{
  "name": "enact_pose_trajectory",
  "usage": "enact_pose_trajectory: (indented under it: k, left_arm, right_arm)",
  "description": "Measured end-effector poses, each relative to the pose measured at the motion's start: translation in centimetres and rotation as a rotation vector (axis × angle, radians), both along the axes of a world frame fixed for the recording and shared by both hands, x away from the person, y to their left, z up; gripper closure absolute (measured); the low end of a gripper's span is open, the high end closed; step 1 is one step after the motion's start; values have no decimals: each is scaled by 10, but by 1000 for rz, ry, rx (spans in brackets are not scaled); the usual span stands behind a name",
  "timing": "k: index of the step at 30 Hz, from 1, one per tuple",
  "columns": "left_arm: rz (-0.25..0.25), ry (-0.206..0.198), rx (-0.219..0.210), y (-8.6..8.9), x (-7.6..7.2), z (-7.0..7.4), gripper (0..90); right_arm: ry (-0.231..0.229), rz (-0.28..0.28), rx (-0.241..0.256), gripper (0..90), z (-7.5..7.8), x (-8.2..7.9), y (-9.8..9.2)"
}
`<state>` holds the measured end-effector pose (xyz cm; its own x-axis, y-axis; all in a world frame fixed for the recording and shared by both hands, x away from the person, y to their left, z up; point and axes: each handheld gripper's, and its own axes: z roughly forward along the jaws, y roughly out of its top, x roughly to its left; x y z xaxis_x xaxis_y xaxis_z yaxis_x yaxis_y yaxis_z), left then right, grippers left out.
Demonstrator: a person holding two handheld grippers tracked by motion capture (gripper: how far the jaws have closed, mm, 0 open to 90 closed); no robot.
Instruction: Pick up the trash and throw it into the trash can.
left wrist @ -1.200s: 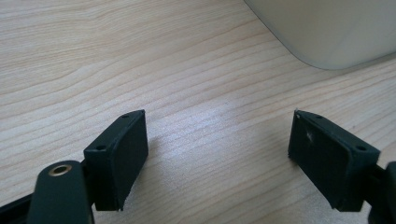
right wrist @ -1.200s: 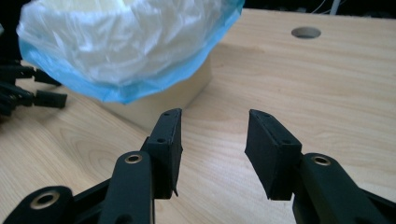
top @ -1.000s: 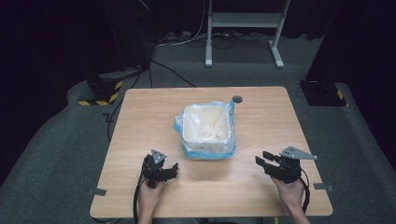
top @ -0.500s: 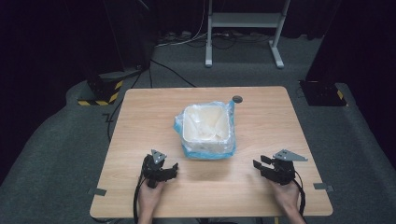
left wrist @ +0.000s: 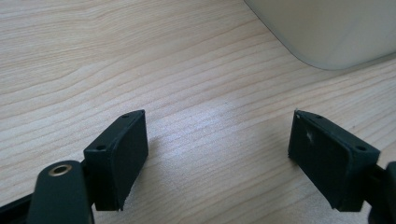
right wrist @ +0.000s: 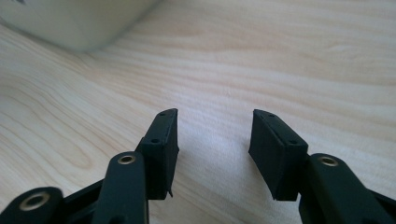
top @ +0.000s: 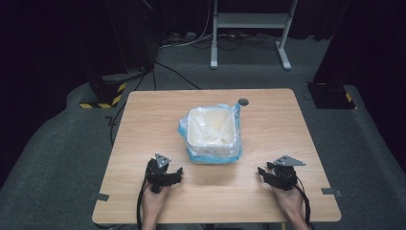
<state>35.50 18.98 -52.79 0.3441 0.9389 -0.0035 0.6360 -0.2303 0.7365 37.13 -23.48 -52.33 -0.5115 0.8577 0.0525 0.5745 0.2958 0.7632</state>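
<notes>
Item: white bin, blue-bag-lined — stood mid-tabletop. Your left gripper and right gripper lay near its front corners, fingers apart, left wider, both empty. You did best approaching the bag's rim squarely.

I see a pale wood-grain desk on grey carpet. A white bin lined with a translucent pale-blue bag sits there. My left hand-held gripper and right hand-held gripper are black.
</notes>
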Motion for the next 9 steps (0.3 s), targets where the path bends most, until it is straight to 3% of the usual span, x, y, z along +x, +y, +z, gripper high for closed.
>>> enact_pose_trajectory:
  k: [4, 7, 9]
  left_arm:
    - [1, 0, -1, 0, 0, 0, 197]
    - [0, -1, 2, 0, 0, 0, 197]
    - [1, 0, -1, 0, 0, 0, 197]
  right_arm:
    - [-3, 7, -11, 469, 0, 0, 1]
    - [-24, 20, -66, 439, -1, -2, 6]
    - [-19, 21, -58, 434, 0, -2, 6]
